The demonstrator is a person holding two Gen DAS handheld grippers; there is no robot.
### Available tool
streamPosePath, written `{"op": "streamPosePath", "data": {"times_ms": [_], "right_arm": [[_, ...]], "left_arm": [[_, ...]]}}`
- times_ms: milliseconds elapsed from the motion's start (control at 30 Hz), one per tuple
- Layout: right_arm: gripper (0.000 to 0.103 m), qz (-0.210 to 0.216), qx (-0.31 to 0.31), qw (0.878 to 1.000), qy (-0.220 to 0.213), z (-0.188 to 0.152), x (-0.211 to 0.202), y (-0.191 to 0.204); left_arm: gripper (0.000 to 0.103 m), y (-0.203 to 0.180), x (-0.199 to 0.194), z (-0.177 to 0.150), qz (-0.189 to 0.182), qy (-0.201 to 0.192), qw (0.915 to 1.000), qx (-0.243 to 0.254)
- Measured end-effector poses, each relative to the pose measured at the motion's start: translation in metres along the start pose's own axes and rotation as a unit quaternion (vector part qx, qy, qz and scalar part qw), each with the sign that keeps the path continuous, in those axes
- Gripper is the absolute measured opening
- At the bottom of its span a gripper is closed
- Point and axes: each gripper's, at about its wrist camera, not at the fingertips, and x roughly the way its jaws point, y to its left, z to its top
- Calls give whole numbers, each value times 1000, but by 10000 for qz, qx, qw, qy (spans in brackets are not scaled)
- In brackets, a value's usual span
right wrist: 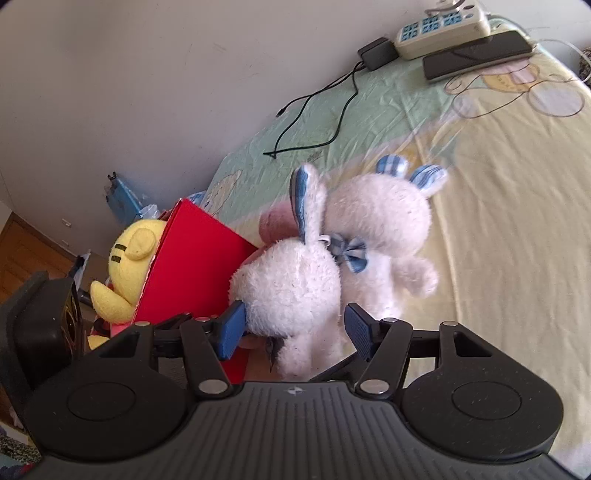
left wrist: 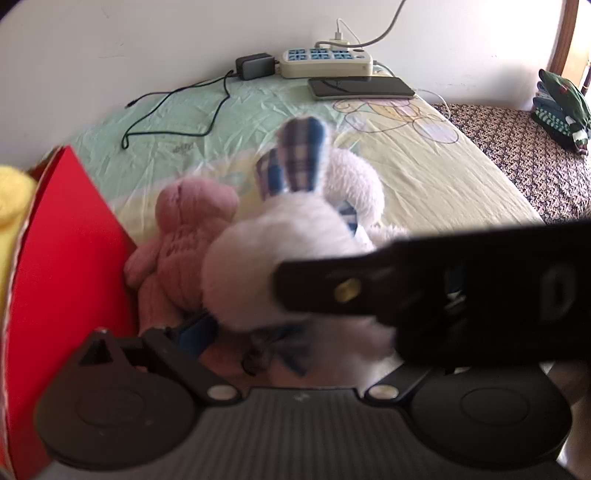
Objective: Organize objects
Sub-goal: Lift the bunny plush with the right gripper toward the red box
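A power strip [right wrist: 443,26], a phone [right wrist: 476,55] and a black cable [right wrist: 314,122] are lying far back on the bed [right wrist: 517,258], while two white plush rabbits [right wrist: 295,284] and one pink plush [left wrist: 184,229] are crowding the red box [right wrist: 195,266] holding one yellow plush [right wrist: 129,258], the right gripper [right wrist: 295,332] standing apart around the nearer rabbit, its left pad touching fur, and the left gripper [left wrist: 236,328] half hidden, its state unclear.

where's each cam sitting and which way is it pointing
Left wrist: on the left gripper, angled down across the bed at the white plush rabbit, pink plush and red box; the right gripper's black finger crosses from the right.
Right wrist: on the right gripper, jaws open around the rabbit, facing the box and yellow plush.
Shared: rabbit, box, power strip, phone.
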Motion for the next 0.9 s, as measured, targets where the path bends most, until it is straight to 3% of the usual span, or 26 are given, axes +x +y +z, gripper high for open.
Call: {"op": "streamPosePath", "data": {"times_ms": [367,633,900], "right_arm": [[52,150,118,9998,64,-2,-8,-1],[52,147,60,9998,-75,-17,-39,13],[52,158,-263,9989,-359,-31,-63,40]], "left_arm": [[78,2,-9,2,-208,-36,9998,32],[77,-4,-41,-8,-526,-210,9984,-91],[77,-6,-77,-17,-556,-507,9971,-91]]}}
